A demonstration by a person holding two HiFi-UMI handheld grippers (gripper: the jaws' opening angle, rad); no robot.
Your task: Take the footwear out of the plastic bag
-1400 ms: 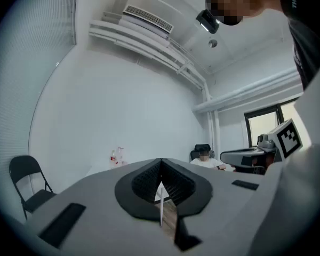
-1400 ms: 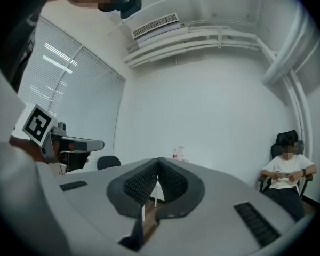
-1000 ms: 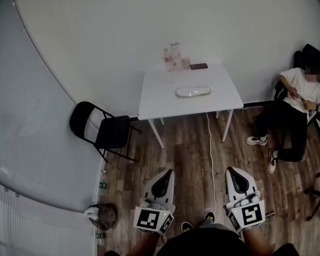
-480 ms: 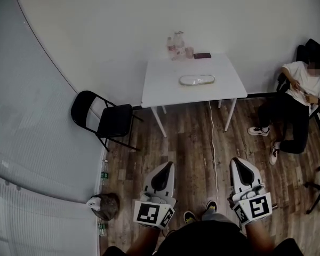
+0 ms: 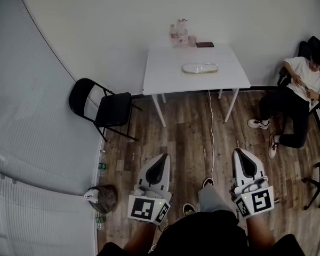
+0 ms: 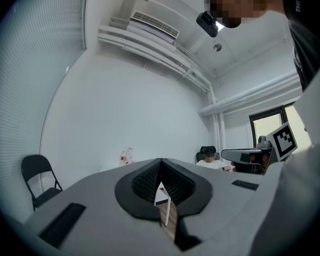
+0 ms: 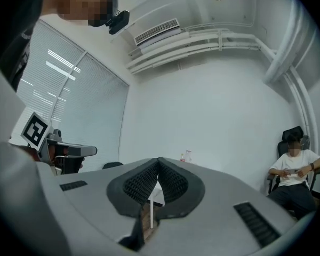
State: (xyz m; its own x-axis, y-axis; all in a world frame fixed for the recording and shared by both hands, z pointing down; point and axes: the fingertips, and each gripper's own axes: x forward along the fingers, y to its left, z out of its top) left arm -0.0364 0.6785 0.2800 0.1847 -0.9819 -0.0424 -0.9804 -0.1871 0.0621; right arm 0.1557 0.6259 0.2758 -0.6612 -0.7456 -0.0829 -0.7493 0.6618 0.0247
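Footwear sealed in a clear, glossy plastic bag (image 5: 200, 68) is seen lying flat as a long oval parcel on the square white table (image 5: 165, 76), near the middle of its top.

Well to the left of the table, a black folding chair (image 5: 104, 108) with a rounded back and thin metal legs is stood on the wood-plank floor (image 5: 181, 137). Left of the table and much nearer the camera, a dark, crumpled bundle (image 5: 102, 199) is slumped on the floor; what it is cannot be told.

In front of the table and well apart from it, the left gripper (image 5: 161, 160) is held low over the planks. Its smooth grey shells are pressed together, the ribbed black pads are met at the tip, and nothing is held.

At the table's far edge, a cluster of clear plastic bottles (image 5: 180, 32) is stood upright, and a flat dark rectangle like a phone (image 5: 205, 45) is laid just right of them. A thin white cable (image 5: 212, 137) is hung from the table's front edge and trailed along the floor.

The right gripper (image 5: 240, 153) is also held in front of the table, its pads closed on nothing.

To the right of the table, a person (image 5: 298, 92) in a white top and dark trousers is seated.
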